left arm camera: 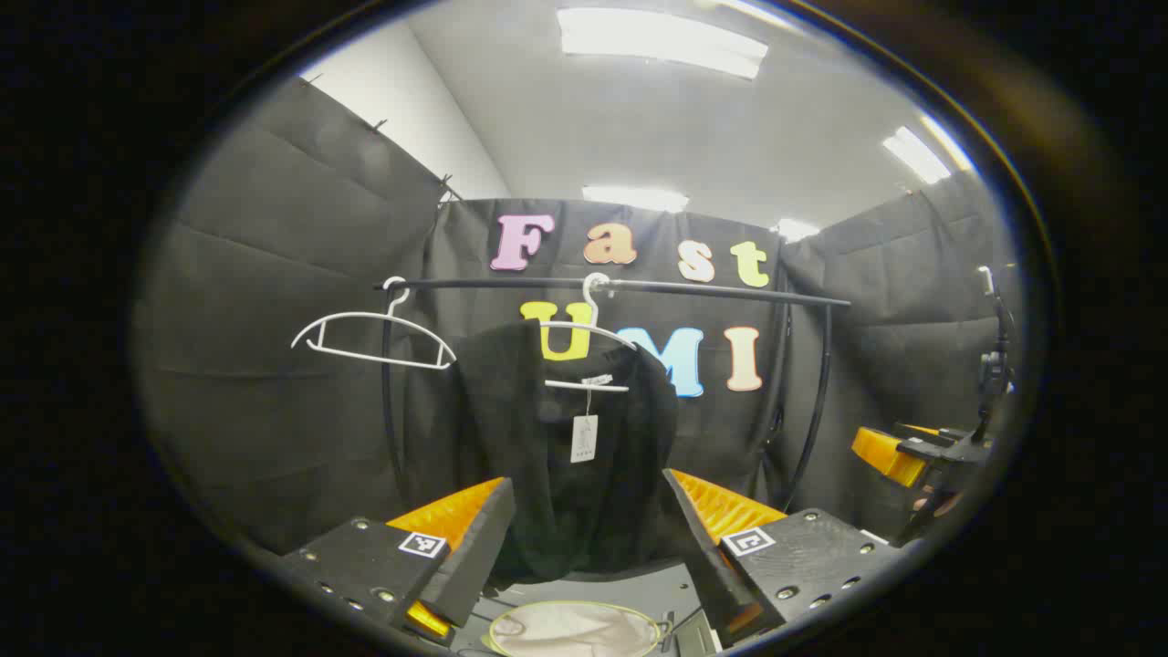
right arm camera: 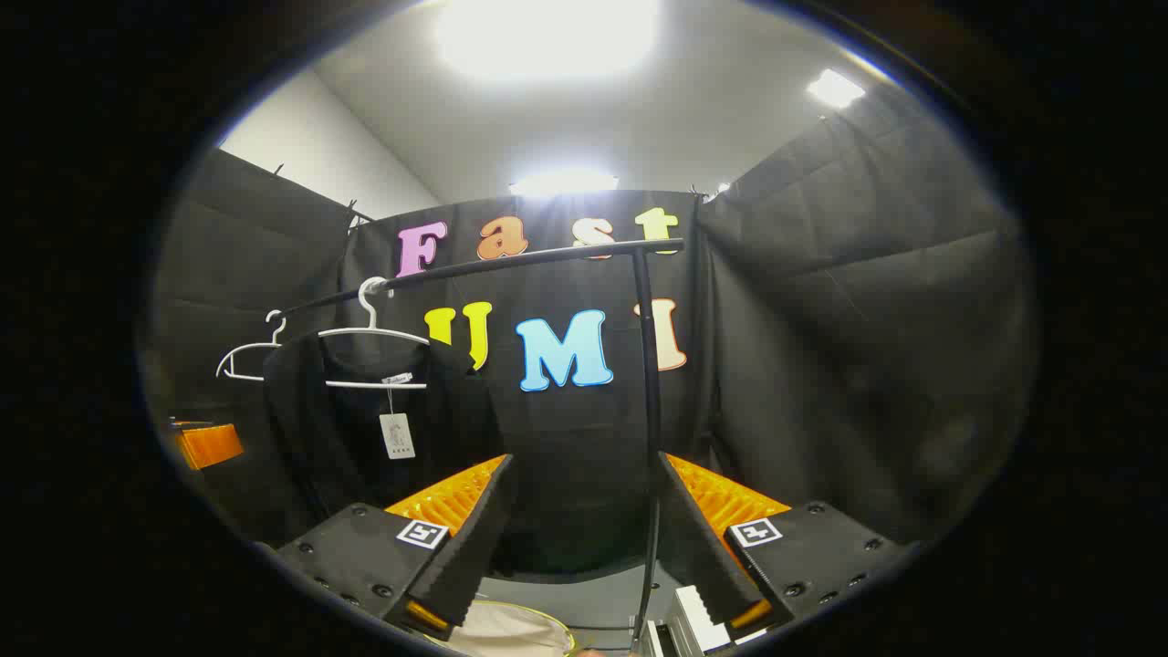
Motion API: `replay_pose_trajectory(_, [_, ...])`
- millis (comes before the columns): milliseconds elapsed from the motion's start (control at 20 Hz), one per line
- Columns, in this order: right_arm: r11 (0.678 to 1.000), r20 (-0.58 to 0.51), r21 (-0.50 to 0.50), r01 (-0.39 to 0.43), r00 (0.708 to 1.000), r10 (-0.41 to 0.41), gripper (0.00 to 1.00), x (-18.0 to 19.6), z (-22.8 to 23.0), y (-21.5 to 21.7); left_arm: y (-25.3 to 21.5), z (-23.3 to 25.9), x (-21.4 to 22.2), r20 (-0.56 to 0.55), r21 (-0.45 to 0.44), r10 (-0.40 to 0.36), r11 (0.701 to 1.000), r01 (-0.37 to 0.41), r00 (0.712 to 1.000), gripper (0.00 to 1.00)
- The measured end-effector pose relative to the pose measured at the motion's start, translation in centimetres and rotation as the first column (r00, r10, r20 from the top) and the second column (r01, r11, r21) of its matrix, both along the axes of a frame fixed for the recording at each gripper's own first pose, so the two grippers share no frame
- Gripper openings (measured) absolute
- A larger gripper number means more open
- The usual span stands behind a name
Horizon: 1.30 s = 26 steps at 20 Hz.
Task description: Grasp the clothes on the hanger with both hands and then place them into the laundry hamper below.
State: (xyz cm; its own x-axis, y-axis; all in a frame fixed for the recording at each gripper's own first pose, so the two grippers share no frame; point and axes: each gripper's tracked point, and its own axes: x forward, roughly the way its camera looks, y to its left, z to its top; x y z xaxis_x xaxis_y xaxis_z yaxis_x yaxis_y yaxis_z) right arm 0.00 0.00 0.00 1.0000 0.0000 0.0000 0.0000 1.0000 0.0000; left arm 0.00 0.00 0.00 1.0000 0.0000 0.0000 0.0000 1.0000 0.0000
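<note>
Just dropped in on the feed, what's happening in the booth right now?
A person holds a gripper in each hand, facing a clothes rail. A black garment with a paper tag hangs on a white hanger; a second, empty hanger hangs beside it. The left gripper points at the garment with its jaws open, holding nothing. The right gripper is also open, aimed to the side of the garment. The laundry hamper sits below. Nothing has been grasped yet.
</note>
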Motion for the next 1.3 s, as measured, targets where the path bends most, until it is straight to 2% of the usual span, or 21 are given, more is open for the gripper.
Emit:
replay_pose_trajectory(50, [1.000, -0.001, 0.003, -0.007, 1.000, 0.007, 0.96, 0.1, 0.0, 0.4, 0.0, 0.0, 0.0, 0.002, 0.002, -0.001, 1.000, 0.001, 1.000, 0.94])
replay_pose_trajectory(150, [1.000, -0.002, 0.004, -0.021, 1.000, 0.021, 0.96, 0.1, 0.1, 1.2, 0.8, -0.1, -0.3, 0.001, 0.006, 0.008, 1.000, -0.008, 1.000, 0.94])
replay_pose_trajectory(200, [1.000, -0.003, 0.001, -0.024, 1.000, 0.024, 0.92, 0.2, 0.1, 1.4, 1.1, -0.1, -0.2, 0.000, 0.006, 0.014, 1.000, -0.014, 1.000, 0.94])
replay_pose_trajectory(350, [0.999, -0.006, -0.006, -0.038, 0.999, 0.038, 0.92, 0.1, 0.0, 2.2, 2.1, -0.1, -0.5, -0.001, -0.001, 0.028, 1.000, -0.028, 1.000, 0.94])
replay_pose_trajectory(400, [0.999, -0.005, -0.008, -0.039, 0.999, 0.039, 0.96, 0.1, 0.0, 2.4, 2.4, -0.4, -0.8, -0.003, -0.004, 0.033, 0.999, -0.033, 0.999, 0.94])
replay_pose_trajectory(500, [0.999, -0.005, -0.011, -0.041, 0.999, 0.041, 0.96, 0.1, -0.1, 2.4, 3.0, -0.7, -1.0, -0.010, -0.009, 0.041, 0.999, -0.041, 0.999, 0.94])
replay_pose_trajectory(550, [0.999, -0.007, -0.010, -0.040, 0.999, 0.039, 0.92, 0.0, -0.2, 2.3, 3.3, -0.7, -1.1, -0.012, -0.011, 0.044, 0.999, -0.044, 0.999, 0.94])
replay_pose_trajectory(700, [0.999, -0.018, -0.008, -0.036, 0.999, 0.036, 0.92, 0.2, -0.4, 2.5, 3.6, -0.9, -1.1, -0.023, -0.012, 0.049, 0.999, -0.050, 0.999, 0.94])
replay_pose_trajectory(750, [0.999, -0.024, -0.011, -0.034, 0.999, 0.033, 0.96, 0.4, -0.5, 2.5, 3.7, -0.9, -1.1, -0.026, -0.012, 0.052, 0.999, -0.052, 0.998, 0.94])
replay_pose_trajectory(800, [0.999, -0.032, -0.014, -0.032, 0.999, 0.032, 0.92, 0.5, -0.5, 2.5, 3.7, -0.9, -1.0, -0.031, -0.015, 0.052, 0.999, -0.052, 0.998, 0.94])
replay_pose_trajectory(950, [0.999, -0.039, -0.019, -0.033, 0.999, 0.032, 0.92, 0.5, -0.2, 2.7, 4.0, -1.3, -0.8, -0.051, -0.019, 0.057, 0.998, -0.058, 0.997, 0.94])
replay_pose_trajectory(1150, [0.997, -0.068, -0.014, -0.073, 0.995, 0.072, 0.92, 1.5, -0.7, 4.3, 4.6, -1.4, 0.0, -0.059, -0.021, 0.081, 0.996, -0.082, 0.995, 0.94])
replay_pose_trajectory(1200, [0.996, -0.070, -0.018, -0.090, 0.994, 0.088, 0.96, 1.9, -0.7, 4.7, 4.9, -1.5, 0.4, -0.073, -0.023, 0.096, 0.995, -0.098, 0.993, 0.94])
replay_pose_trajectory(1300, [0.993, -0.074, -0.024, -0.113, 0.991, 0.111, 0.96, 2.9, -0.7, 5.2, 5.3, -1.7, 1.5, -0.095, -0.032, 0.117, 0.992, -0.120, 0.989, 0.94])
